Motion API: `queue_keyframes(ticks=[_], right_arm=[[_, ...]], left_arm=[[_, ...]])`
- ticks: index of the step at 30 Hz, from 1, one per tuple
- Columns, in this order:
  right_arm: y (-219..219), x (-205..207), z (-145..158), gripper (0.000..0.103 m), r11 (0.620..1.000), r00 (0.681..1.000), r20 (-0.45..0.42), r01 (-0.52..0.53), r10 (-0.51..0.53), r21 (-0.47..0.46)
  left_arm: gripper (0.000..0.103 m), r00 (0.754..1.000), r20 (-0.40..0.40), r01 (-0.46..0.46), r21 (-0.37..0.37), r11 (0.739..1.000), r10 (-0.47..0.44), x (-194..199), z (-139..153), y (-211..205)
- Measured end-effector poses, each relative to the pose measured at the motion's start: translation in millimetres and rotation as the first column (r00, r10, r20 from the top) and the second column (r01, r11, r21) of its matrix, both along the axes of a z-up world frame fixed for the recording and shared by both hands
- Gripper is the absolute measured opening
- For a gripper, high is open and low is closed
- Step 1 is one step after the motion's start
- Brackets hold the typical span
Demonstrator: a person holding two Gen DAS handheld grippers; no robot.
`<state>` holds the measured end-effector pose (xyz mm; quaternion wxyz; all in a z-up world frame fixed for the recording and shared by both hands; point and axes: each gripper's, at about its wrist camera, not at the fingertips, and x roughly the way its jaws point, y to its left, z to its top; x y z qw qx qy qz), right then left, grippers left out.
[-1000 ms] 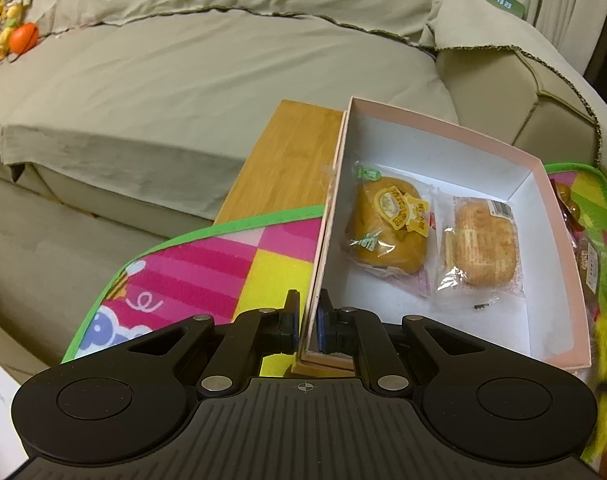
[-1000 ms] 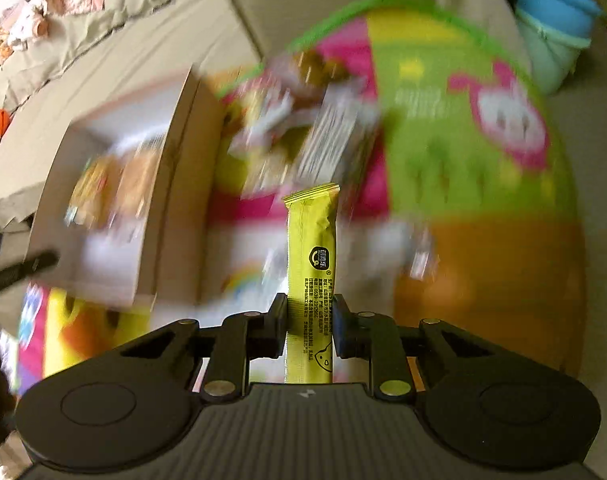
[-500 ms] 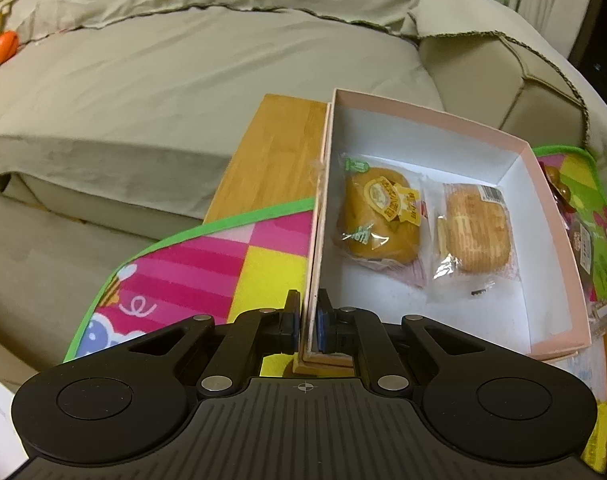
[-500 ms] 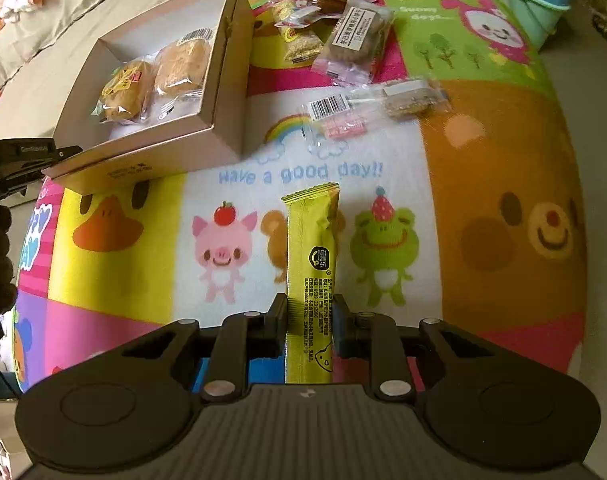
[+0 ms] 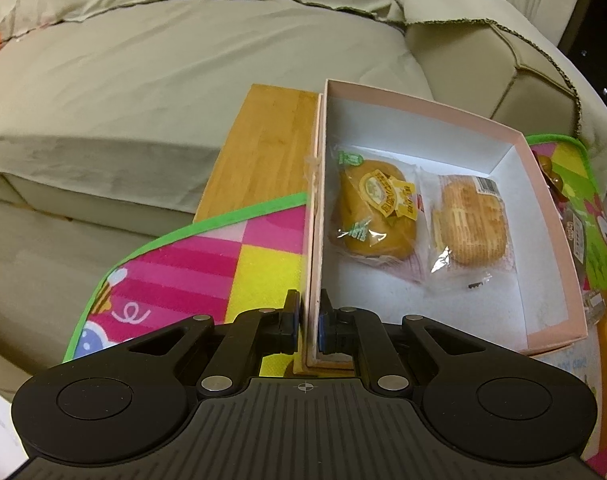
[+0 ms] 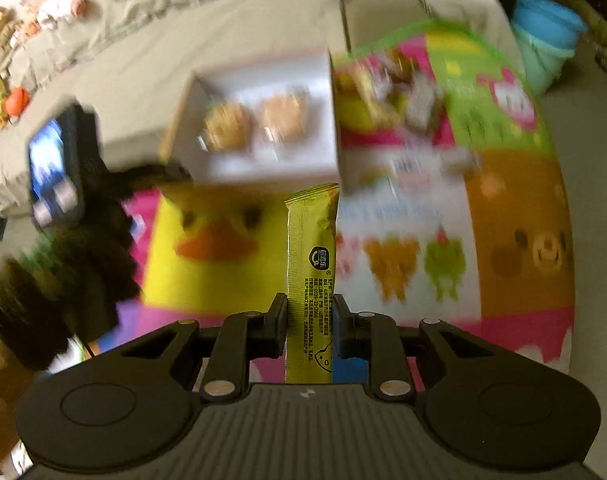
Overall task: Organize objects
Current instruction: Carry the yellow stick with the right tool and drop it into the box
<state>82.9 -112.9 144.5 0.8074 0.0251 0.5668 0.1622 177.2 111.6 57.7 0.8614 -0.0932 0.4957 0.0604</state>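
A pink cardboard box (image 5: 423,104) with a white inside sits on a colourful cartoon mat (image 5: 191,272). It holds two wrapped pastries: a round bun (image 5: 373,216) and a ridged cake (image 5: 469,222). My left gripper (image 5: 307,322) is shut on the box's left wall at its near corner. My right gripper (image 6: 309,322) is shut on a long yellow snack bar (image 6: 309,264) and holds it above the mat, pointing at the box (image 6: 263,128). The right wrist view is blurred by motion.
Several loose wrapped snacks (image 6: 407,92) lie on the mat right of the box. A wooden board (image 5: 263,148) lies under the box's far left. A beige sofa (image 5: 143,80) stands behind. A blue bucket (image 6: 547,40) stands at the far right.
My right gripper has swung with the yellow bar towards the box, which now lies straight ahead. My left gripper keeps its hold on the box wall; the box has barely shifted.
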Motion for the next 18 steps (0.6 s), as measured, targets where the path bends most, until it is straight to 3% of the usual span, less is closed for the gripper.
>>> queue_keyframes(ticks=[4, 9, 14, 18], right_arm=[[19, 23, 45, 0.021, 0.998, 0.993, 0.119, 0.023, -0.029, 0.054], [49, 52, 102, 0.021, 0.996, 0.956, 0.293, -0.003, -0.025, 0.093], [72, 79, 111, 0.023, 0.993, 0.936, 0.349, 0.01, -0.05, 0.116], [79, 88, 98, 0.035, 0.983, 0.938, 0.328, 0.059, -0.114, 0.173]], left_arm=[[0.01, 1.0, 0.006, 0.024, 0.001, 1.0, -0.024, 0, -1, 1], [0.012, 0.999, 0.008, 0.041, -0.018, 0.999, -0.04, 1, -2, 4], [0.012, 0.999, 0.011, 0.05, -0.028, 0.998, -0.049, 2, -3, 6], [0.013, 0.999, 0.011, 0.051, -0.037, 0.998, -0.051, 1, -3, 7]])
